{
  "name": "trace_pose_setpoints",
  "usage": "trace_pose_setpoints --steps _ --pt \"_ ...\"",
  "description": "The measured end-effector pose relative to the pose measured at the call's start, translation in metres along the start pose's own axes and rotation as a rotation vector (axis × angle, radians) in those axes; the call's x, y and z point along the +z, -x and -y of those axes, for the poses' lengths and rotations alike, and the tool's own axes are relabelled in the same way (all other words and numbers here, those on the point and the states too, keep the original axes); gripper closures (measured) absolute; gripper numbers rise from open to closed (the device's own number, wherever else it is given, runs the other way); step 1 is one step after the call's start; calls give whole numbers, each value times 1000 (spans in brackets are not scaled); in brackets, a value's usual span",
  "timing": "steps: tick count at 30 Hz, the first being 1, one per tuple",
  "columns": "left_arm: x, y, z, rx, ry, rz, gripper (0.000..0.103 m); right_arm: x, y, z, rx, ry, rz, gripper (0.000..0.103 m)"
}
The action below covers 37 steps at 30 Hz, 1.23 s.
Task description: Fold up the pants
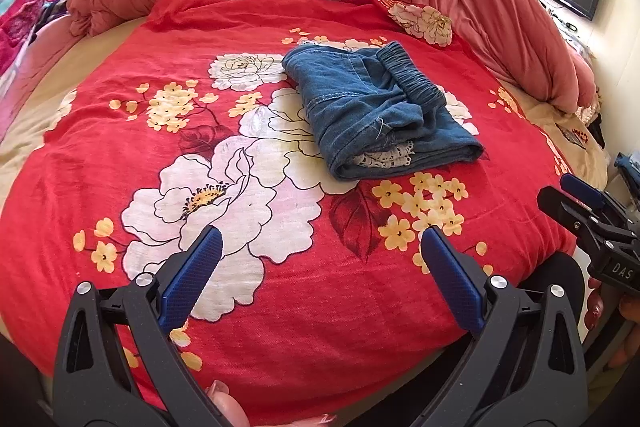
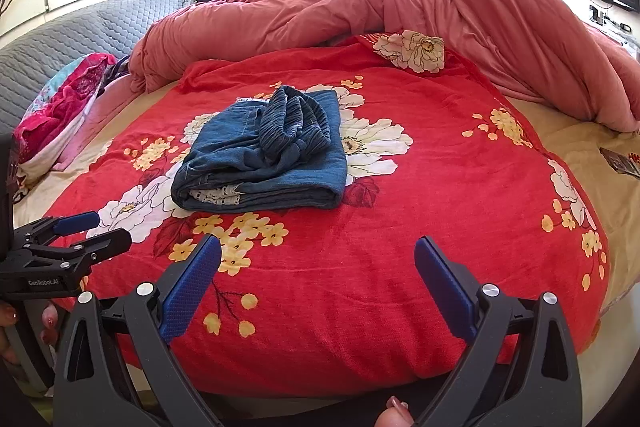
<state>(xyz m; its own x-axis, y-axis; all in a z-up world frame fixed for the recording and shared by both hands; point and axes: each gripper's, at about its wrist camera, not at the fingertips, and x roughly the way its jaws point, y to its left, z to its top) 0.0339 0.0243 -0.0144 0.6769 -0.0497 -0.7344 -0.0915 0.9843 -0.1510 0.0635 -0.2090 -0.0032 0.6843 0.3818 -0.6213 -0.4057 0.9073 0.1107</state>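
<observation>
Left wrist view: left tongs (image 1: 322, 243) spread wide, empty, low over red floral blanket (image 1: 120, 155); folded blue pants (image 1: 376, 111) lying farther back toward right, untouched. Right wrist view: right tongs (image 2: 318, 251) likewise released, pants (image 2: 264, 155) ahead-left on bed.

Bed (image 2: 580, 143) with beige sheet is carrying a red floral blanket (image 2: 400, 227); folded blue denim pants (image 2: 264, 155) are lying on it, bunched pink quilted comforter (image 2: 360, 3) behind.
</observation>
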Motion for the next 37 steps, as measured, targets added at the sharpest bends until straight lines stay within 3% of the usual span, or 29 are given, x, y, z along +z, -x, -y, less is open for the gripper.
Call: trace_pose_setpoints --steps 18,23,26,29,30,34,35,37 --pt "7 -15 -11 -9 17 -45 9 10 -24 14 -13 -28 -49 6" --pt "20 -19 -36 52 59 -26 9 24 -39 36 -52 -39 -60 6" --pt "36 -15 -72 109 129 25 9 40 -50 69 -114 -71 -61 6" --pt "60 -22 -119 239 180 46 9 60 -62 117 -230 -98 -75 6" --pt "67 -31 -136 294 190 30 9 65 -66 132 -257 -108 -76 6" --pt "85 -78 -195 376 247 -66 9 87 -94 224 -427 -213 -125 5" --pt "85 -99 -210 421 267 -138 8 90 -106 250 -469 -241 -164 5" --pt "84 -104 -215 409 253 -134 8 91 -132 291 -501 -291 -251 5"
